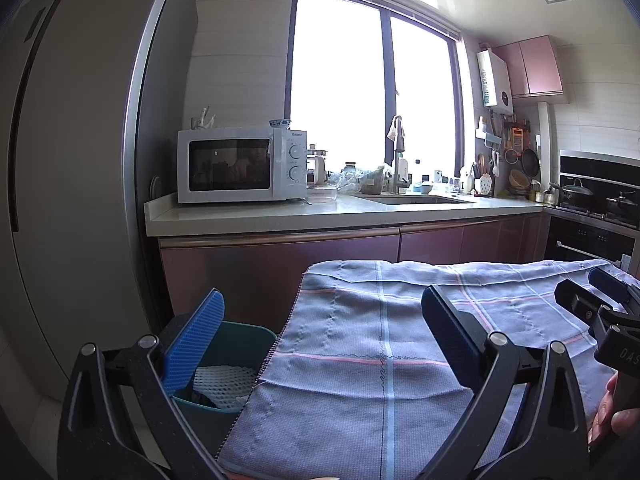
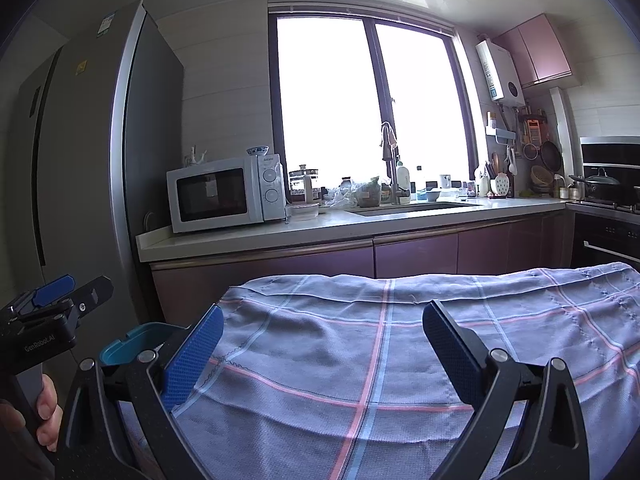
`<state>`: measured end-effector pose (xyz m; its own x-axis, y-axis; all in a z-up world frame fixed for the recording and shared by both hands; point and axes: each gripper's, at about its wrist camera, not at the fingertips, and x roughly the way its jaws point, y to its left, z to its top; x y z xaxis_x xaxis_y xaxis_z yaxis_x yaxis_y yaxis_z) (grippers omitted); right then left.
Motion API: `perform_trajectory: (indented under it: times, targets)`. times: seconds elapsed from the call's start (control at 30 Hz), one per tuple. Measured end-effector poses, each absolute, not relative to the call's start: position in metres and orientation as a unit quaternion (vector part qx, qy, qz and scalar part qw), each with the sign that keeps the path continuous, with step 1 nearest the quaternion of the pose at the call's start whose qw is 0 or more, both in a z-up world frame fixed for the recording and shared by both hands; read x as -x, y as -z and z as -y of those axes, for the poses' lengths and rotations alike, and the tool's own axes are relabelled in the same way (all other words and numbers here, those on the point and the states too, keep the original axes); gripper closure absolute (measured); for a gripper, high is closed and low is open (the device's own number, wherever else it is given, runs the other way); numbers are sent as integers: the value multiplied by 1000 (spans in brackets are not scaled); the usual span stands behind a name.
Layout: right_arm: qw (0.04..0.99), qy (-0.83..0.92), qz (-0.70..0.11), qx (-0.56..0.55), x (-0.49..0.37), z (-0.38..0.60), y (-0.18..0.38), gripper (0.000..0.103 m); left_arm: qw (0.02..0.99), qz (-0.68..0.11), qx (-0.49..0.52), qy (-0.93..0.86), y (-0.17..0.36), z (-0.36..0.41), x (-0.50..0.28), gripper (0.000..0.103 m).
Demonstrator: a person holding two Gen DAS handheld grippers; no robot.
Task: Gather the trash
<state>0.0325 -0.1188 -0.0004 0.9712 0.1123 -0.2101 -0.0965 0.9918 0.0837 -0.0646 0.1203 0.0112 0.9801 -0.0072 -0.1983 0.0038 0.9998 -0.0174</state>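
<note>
Both jaws wide, holding nothing. Cloth-covered desk (image 2: 360,340) looks clear; white foam netting (image 1: 224,384) sits in the teal bin (image 1: 244,332). I'd scan around before grabbing.

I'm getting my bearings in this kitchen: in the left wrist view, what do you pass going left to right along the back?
Tall grey fridge → white microwave → metal sink tap → white wall-mounted water heater → black lidded pan on the stove.
</note>
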Motion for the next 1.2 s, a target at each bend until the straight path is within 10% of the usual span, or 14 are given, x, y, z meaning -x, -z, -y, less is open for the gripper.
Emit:
perform_trajectory:
  times: [1.2]
  targets:
    - [993,-44,-104,-39,-33,119,1,7,995,-101,9,-1,-8,-119,60,6]
